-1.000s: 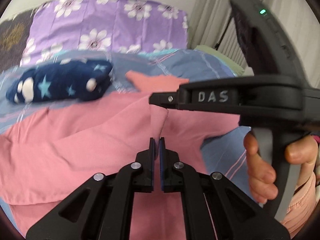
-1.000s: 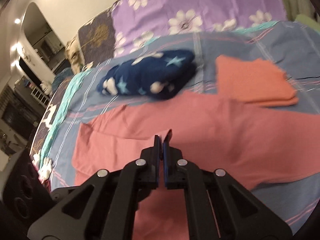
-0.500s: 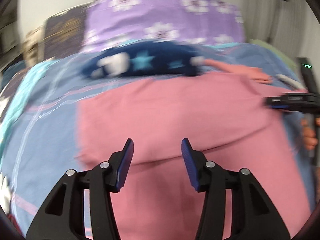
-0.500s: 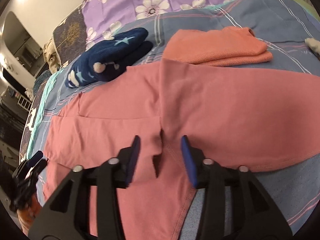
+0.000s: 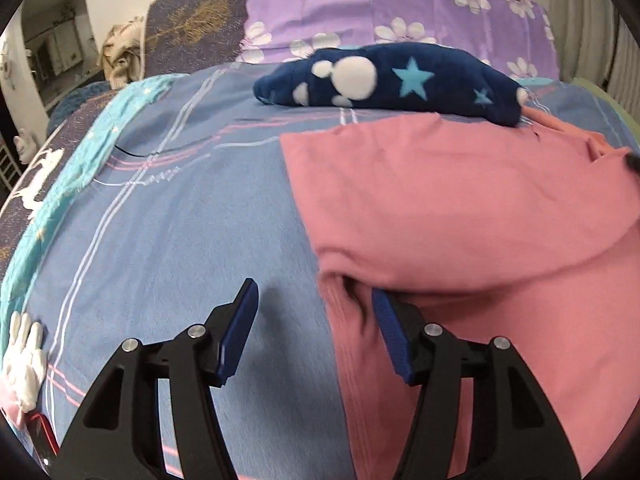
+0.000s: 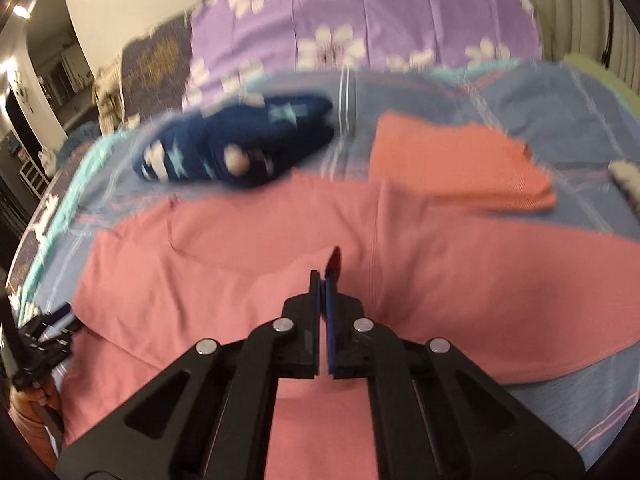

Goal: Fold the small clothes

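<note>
A pink garment (image 5: 460, 216) lies spread on the blue bedsheet (image 5: 168, 232). My left gripper (image 5: 316, 300) is open at its left edge, its right finger on the pink cloth and its left finger over bare sheet. In the right wrist view my right gripper (image 6: 325, 280) is shut on a raised fold of the pink garment (image 6: 248, 272) near its middle. The left gripper (image 6: 44, 332) shows at the far left of that view.
A folded navy star-print garment (image 5: 396, 76) lies behind the pink one. A folded orange garment (image 6: 456, 168) lies at the back right. Purple flowered pillows (image 5: 384, 12) stand at the head of the bed. A thin black cable (image 5: 132, 154) lies on the sheet.
Both grippers let go of the pink cloth half a second ago. The left one has moved to the garment's left edge and stays open. The right one has shut again on a fold.
</note>
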The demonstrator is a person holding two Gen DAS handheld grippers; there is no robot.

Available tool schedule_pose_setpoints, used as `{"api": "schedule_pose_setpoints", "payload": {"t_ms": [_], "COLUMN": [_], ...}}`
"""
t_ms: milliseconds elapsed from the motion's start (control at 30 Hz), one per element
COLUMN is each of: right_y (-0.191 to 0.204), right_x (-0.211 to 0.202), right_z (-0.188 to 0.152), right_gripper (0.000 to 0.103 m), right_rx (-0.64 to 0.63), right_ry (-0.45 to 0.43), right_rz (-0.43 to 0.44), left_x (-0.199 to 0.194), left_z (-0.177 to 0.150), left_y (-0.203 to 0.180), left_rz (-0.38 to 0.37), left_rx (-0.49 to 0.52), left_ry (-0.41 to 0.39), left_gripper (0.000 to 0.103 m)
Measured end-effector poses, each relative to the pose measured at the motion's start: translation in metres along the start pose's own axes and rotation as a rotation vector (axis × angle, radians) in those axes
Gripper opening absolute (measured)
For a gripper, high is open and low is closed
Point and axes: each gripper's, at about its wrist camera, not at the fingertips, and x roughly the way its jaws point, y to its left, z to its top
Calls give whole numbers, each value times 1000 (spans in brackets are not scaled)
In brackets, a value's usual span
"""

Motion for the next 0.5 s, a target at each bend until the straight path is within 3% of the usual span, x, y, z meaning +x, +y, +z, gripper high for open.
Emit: {"api": "schedule_pose_setpoints", "payload": {"t_ms": [100, 233, 300, 333, 400, 500], "right_y": [-6, -22, -31, -35, -37, -26], "right_x": [0, 44, 45, 42, 31, 17], "right_z": [10, 0, -8, -10, -13, -13], "right_gripper": [2, 7, 12, 21, 29, 29], "right_rx": [0, -22, 25, 54, 79, 35], "right_ry": [-14, 114, 121, 114, 94, 73], "right_rz": [-36, -166, -145, -116, -75, -28], "left_x": [8, 5, 0, -2, -8, -25], "left_z": [1, -5, -8, -9, -11, -9], "left_y": [4, 10, 6, 5, 1, -2], "left_rz": [66, 46, 60, 62, 61, 12], "left_rx": [-36, -48, -18, -6, 23, 17], "left_ry": [12, 0, -14, -19, -25, -54], "left_gripper": [59, 57, 55, 53, 47, 30]}}
